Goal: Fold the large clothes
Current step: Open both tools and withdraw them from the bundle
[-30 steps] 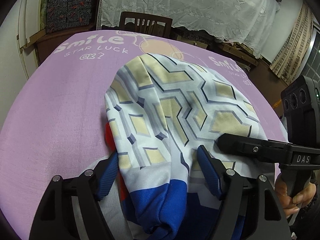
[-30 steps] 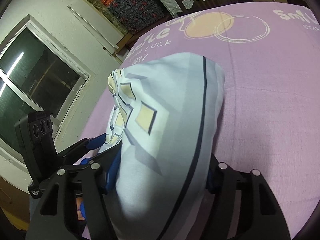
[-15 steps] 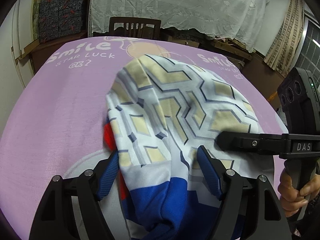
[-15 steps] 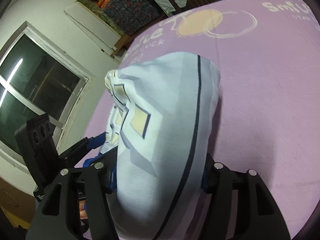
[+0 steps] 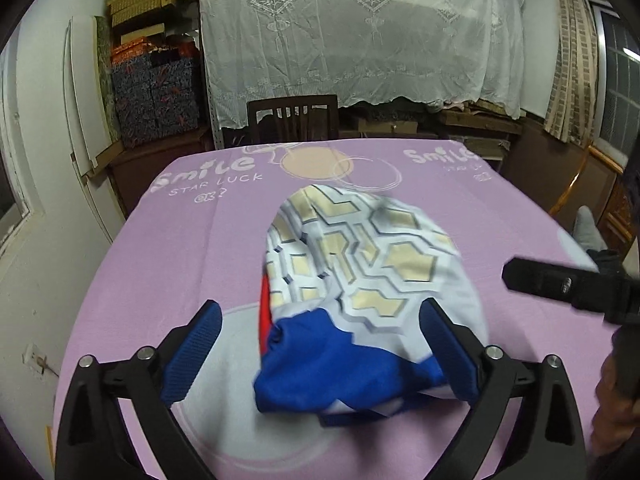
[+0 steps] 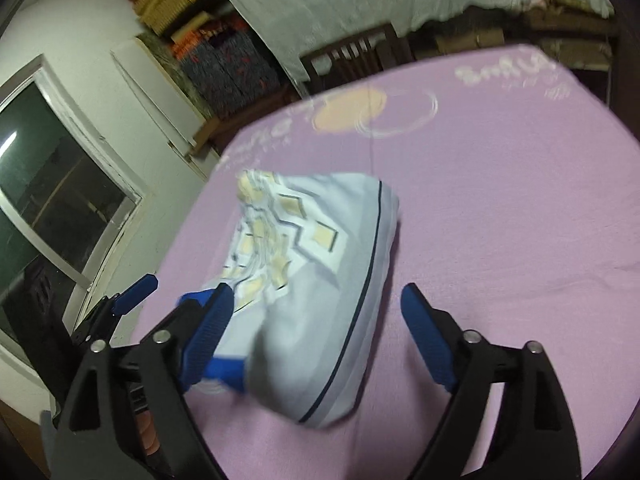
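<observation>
A folded garment [image 5: 360,264], white with beige hexagon print and blue and red parts, lies in a bundle on the purple tablecloth [image 5: 180,248]. My left gripper [image 5: 320,310] hangs just above its near blue end, jaws opening wide. The left pad is clear of the cloth and the right pad sits at its edge. In the right wrist view the same garment [image 6: 320,280] lies between the opening jaws of my right gripper [image 6: 316,292], whose right pad stands clear of it. One finger of the right gripper [image 5: 560,284] shows at the right of the left wrist view.
A dark wooden chair [image 5: 292,116] stands behind the table's far edge, under a white lace cloth. Stacked boxes [image 5: 156,108] fill the back left corner. A window [image 6: 52,200] is on the left wall. A person's hand [image 5: 612,412] holds the right gripper's handle.
Both grippers' jaws have spread apart and let go of the garment. Both have drawn back and up, so the bundle now looks smaller and rests on the cloth.
</observation>
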